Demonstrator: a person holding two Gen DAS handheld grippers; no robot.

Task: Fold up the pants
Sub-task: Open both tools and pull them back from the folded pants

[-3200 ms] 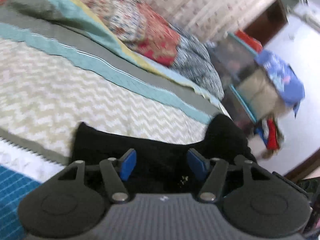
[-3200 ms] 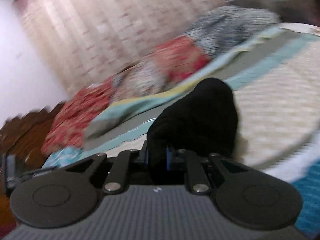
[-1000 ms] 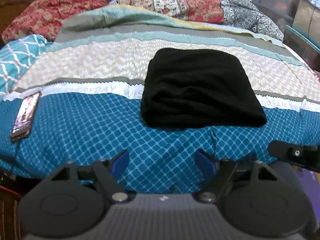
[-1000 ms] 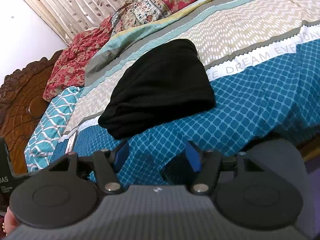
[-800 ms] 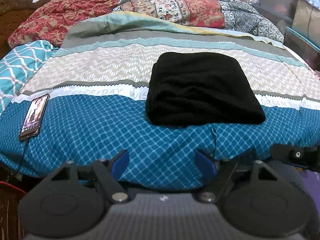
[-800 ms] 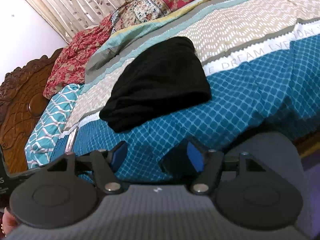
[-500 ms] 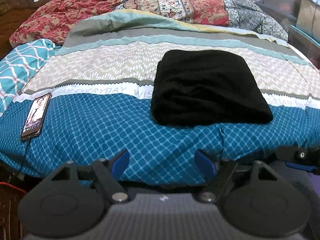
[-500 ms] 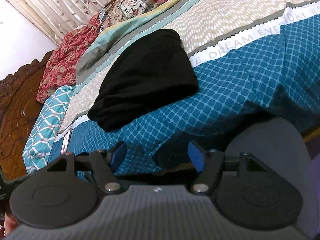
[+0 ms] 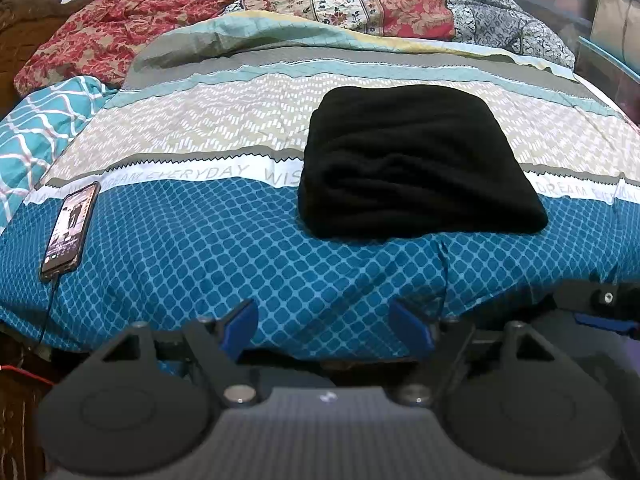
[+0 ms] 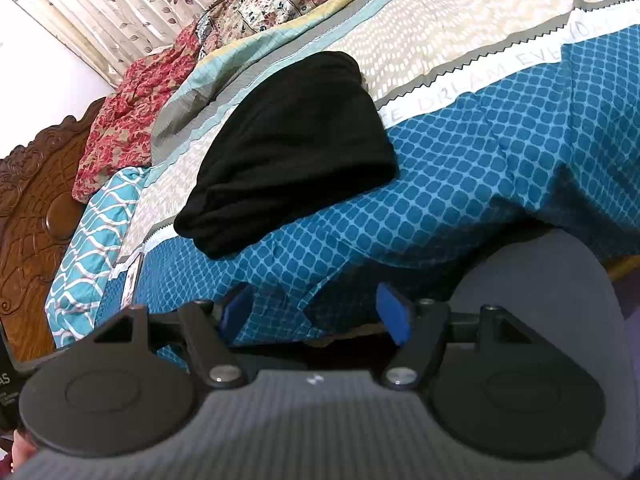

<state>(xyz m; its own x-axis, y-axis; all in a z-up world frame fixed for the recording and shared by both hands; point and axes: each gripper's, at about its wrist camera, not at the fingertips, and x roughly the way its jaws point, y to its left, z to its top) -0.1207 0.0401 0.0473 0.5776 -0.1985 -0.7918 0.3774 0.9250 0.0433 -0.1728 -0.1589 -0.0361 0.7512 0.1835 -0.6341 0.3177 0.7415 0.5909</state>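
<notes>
Folded pants (image 9: 416,160) lie near the bed's (image 9: 200,248) front edge.
Left tool (image 9: 328,326) and right tool (image 10: 316,312) hang released, empty; a brushing tool could slide them off.

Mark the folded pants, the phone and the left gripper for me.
folded pants (image 9: 416,160), left wrist view, middle of the top layer.
phone (image 9: 71,227), left wrist view, centre of its screen.
left gripper (image 9: 326,326), left wrist view, midway between its blue fingertips.

left gripper (image 9: 327,326) fingers apart, right gripper (image 10: 316,312) likewise
</notes>
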